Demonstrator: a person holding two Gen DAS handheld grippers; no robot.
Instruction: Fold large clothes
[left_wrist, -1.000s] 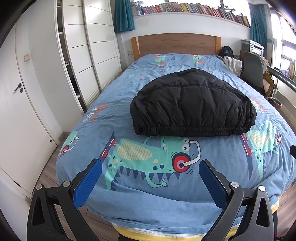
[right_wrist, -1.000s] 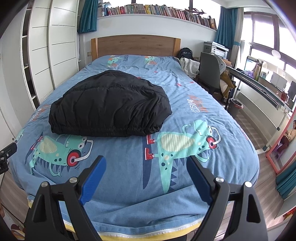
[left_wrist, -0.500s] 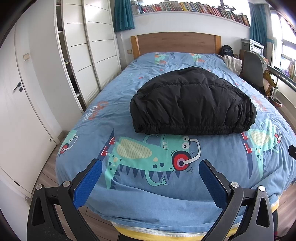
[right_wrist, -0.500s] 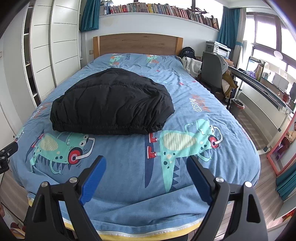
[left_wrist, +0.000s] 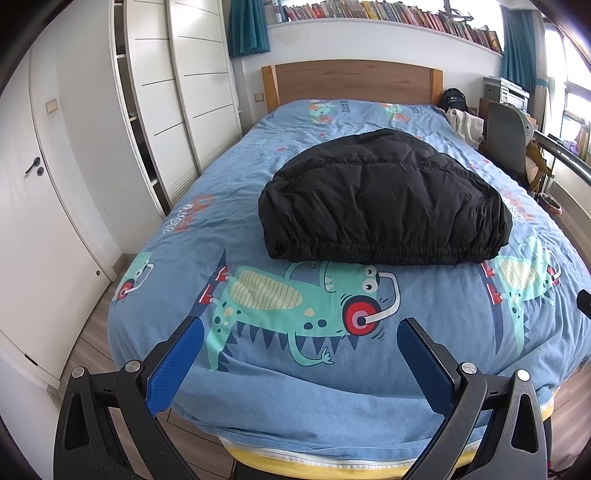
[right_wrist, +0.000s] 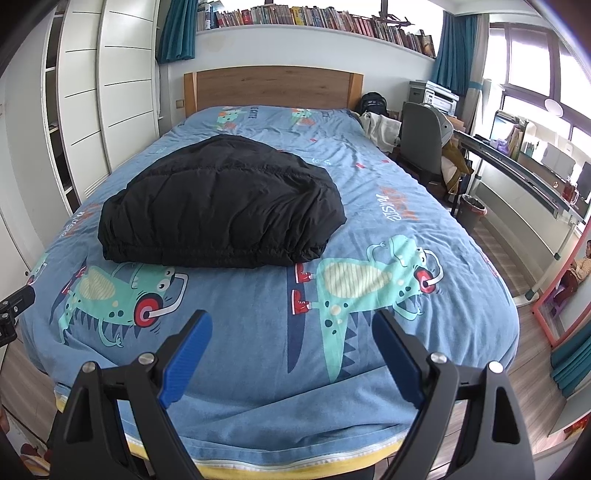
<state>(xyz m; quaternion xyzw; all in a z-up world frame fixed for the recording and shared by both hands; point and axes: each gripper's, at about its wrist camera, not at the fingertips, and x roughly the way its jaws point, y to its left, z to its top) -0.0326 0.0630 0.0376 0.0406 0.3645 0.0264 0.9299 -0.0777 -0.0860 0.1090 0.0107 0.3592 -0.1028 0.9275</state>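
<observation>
On the far left stood a white door, and next to it a white wardrobe ran along the wall toward the head of the bed. Teal curtains hung past the wardrobe, and a shelf of books ran across the wall above the wooden headboard.

The bed filled the middle of both views, under a blue cover printed with green monsters in red headphones. The left gripper hung over the foot of the bed, its jaws wide apart with nothing between them but the cover below; its blue pads touched nothing.

The jacket, black and puffy, lay folded into a rounded bundle on the middle of the bed, its gathered hem toward the foot. It sat well apart from both grippers, just beyond the printed monster nearest the left one. In the right wrist view the jacket sat left of centre.

The right gripper also hung over the foot of the bed, jaws spread wide and holding nothing.

To the right of the bed stood a grey chair with clothes heaped beside it, then a long desk under the windows, and a bin on the wooden floor near the chair.
</observation>
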